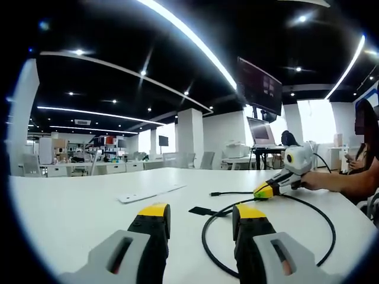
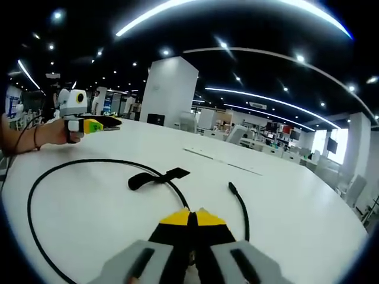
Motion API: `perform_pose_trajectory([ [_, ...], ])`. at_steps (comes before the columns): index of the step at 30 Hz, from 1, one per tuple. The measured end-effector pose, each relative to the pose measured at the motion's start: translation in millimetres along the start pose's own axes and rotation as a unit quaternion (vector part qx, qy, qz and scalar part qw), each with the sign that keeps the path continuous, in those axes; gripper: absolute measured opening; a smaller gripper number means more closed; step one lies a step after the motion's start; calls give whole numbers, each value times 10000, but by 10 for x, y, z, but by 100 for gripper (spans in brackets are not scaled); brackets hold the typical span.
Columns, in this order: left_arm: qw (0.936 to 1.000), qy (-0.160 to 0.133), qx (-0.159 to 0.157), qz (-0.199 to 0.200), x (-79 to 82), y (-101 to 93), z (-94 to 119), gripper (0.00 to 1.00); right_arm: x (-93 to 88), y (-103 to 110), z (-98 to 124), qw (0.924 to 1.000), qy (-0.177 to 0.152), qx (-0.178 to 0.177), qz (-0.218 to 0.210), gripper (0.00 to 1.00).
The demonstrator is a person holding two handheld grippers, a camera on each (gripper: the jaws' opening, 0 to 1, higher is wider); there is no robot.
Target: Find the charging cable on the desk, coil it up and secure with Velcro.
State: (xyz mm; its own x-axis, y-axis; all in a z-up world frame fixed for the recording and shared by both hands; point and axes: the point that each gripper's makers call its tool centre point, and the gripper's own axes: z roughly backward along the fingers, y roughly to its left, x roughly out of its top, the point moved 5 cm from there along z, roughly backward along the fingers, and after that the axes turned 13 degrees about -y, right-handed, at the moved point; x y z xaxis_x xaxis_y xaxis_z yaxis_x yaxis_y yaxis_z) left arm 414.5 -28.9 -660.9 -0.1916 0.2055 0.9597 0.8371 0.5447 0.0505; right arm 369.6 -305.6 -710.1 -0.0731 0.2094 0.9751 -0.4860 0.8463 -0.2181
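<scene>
Charging cable [image 2: 89,163] lies uncoiled in one loose loop on my worktop [image 1: 71,207], Velcro strap [image 2: 157,177] unfastened at 12 o'clock of my right gripper [image 2: 190,214], jaws closed; left gripper [image 1: 201,214] jaws open, so coiling remains.

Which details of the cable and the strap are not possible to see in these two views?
- Right gripper view: the cable runs under the shut right gripper. Its jaws hide whether the cable is pinched.
- Left gripper view: one jaw of the open left gripper covers part of the cable loop.
- Both views: the strap is too small to tell if it is fixed to the cable.
</scene>
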Motion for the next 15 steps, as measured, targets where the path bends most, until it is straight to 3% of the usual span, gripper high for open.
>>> perform_pose_trajectory([
  [7, 9999, 97, -102, -44, -49, -63, -31, 42, -6, -15, -6, 10000, 8, -19, 66, 3],
  [15, 10000, 88, 9, -31, 73, -14, -63, 42, -12, -32, -8, 10000, -9, -35, 13, 3],
])
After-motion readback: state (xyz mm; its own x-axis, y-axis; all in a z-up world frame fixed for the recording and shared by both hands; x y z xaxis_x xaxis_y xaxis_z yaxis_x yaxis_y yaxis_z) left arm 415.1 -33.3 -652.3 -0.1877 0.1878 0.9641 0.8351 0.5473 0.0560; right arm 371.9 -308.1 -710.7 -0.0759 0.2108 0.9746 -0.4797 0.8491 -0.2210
